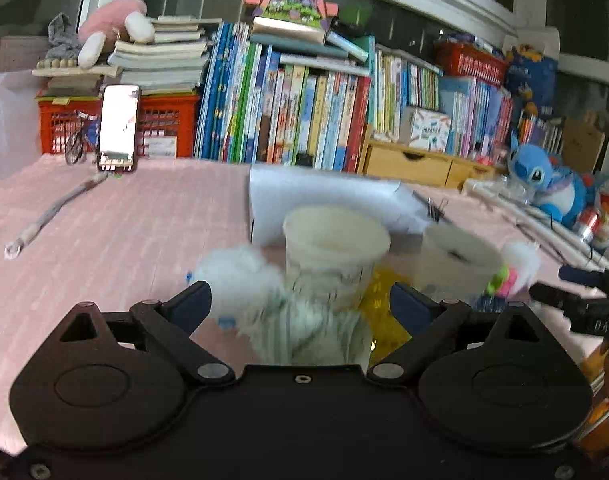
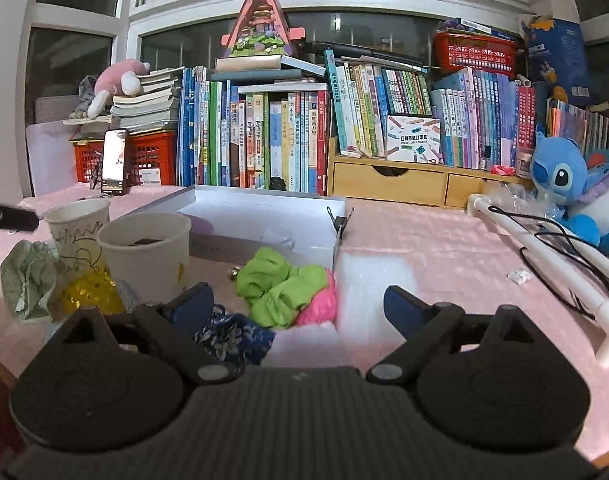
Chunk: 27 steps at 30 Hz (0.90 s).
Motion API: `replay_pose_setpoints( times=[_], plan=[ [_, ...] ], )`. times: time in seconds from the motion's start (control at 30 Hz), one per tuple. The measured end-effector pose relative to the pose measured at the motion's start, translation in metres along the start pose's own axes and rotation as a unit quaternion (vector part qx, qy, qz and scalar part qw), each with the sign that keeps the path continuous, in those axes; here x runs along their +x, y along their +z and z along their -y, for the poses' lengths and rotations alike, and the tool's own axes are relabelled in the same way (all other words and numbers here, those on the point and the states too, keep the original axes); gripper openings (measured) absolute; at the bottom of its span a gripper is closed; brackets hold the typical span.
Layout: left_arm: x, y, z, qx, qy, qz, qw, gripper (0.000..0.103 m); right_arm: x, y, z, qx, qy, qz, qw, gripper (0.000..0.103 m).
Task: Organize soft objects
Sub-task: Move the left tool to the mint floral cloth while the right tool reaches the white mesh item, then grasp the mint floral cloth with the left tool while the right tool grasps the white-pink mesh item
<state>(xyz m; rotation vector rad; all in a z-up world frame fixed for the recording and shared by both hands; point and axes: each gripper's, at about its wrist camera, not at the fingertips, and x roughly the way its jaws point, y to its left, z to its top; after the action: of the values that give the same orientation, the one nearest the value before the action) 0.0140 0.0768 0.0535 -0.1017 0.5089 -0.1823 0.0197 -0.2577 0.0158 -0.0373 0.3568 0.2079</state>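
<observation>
Soft objects lie bunched near the desk's front edge: a green cloth (image 2: pixel 282 286) against a pink one (image 2: pixel 318 306), beside the white box (image 2: pixel 264 204). Right claw (image 2: pixel 298 304) spread, empty. Left claw (image 1: pixel 300 306) spread over a blurred, seemingly striped cloth (image 1: pixel 308 332).

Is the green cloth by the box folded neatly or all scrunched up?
Scrunched up. The green cloth lies in a lumpy, wrinkled heap against a pink cloth, right by the box, with no flat folds.

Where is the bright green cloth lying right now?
In the right wrist view, the bright green cloth lies centre, beside a pink cloth, before the white box.
</observation>
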Motion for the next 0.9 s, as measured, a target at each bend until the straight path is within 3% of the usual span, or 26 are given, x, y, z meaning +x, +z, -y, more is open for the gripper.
replay_pose_setpoints(
  times=[0.3, 0.5, 0.6, 0.67, 0.8, 0.9],
  plan=[
    [0.022, -0.023, -0.009, -0.039, 0.013, -0.051, 0.9979, 0.093, 0.004, -0.015, -0.005, 0.013, -0.003, -0.021, 1.0, 0.088],
    [0.027, -0.024, -0.006, -0.039, 0.013, -0.053, 0.9978, 0.086, 0.007, -0.022, -0.002, 0.031, -0.005, -0.038, 0.999, 0.072],
    [0.032, -0.024, -0.005, -0.045, 0.008, -0.063, 0.997, 0.068, 0.007, -0.024, -0.001, 0.036, -0.005, -0.038, 0.999, 0.065],
    [0.035, -0.025, -0.005, -0.046, 0.002, -0.071, 0.9964, 0.05, 0.007, -0.024, -0.001, 0.034, -0.01, -0.039, 0.999, 0.057],
    [0.036, -0.027, -0.001, -0.032, 0.008, -0.073, 0.9968, 0.042, 0.007, -0.026, 0.001, 0.032, -0.015, -0.044, 0.998, 0.054],
    [0.034, -0.026, 0.002, -0.024, 0.015, -0.072, 0.997, 0.035, 0.011, -0.027, 0.006, 0.041, -0.017, -0.048, 0.998, 0.059]
  ],
)
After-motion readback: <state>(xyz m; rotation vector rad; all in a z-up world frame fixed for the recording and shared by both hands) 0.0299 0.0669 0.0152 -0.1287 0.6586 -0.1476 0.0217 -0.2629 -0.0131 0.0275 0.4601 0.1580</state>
